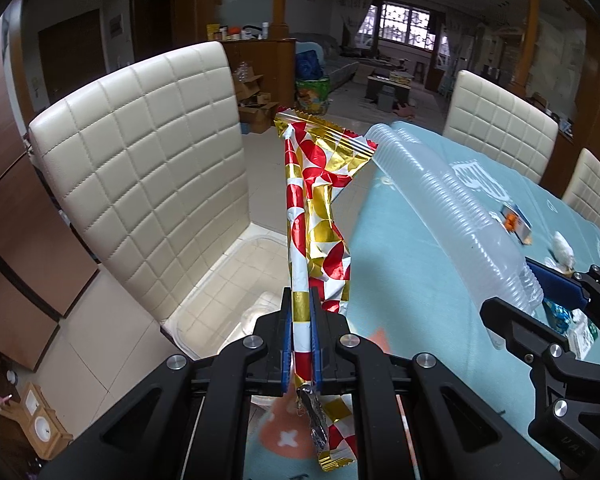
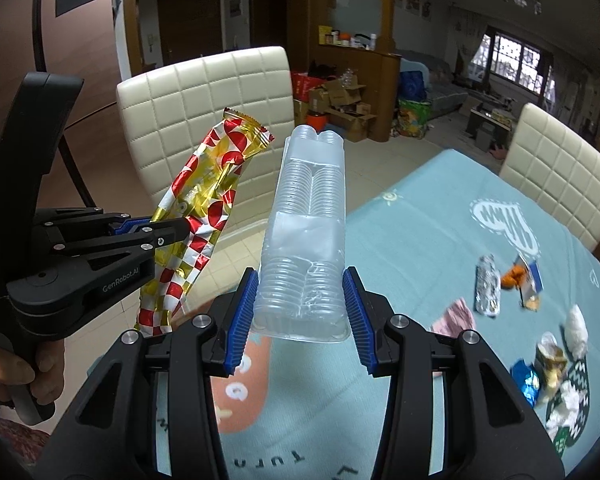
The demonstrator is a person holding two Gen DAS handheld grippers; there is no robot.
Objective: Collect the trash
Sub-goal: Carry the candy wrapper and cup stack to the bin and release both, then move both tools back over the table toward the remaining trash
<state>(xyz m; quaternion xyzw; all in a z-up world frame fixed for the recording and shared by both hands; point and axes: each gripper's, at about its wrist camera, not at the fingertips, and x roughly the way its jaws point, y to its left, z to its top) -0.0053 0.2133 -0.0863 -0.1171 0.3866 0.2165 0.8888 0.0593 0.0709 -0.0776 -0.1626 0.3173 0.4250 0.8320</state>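
My left gripper is shut on a long red, gold and white snack wrapper, which sticks up and forward past the table edge. Seen from the right wrist, that wrapper hangs from the left gripper at the left. My right gripper is shut on a clear ribbed plastic tray that points away from me; its blue pads press on both sides. The tray also shows in the left wrist view. A clear plastic bin sits on the floor below the wrapper.
A cream quilted chair stands behind the bin. The table's light blue cloth carries several loose scraps at the right: a foil piece, an orange bit, white tissue, a blue wrapper. A hand holds the left gripper's handle.
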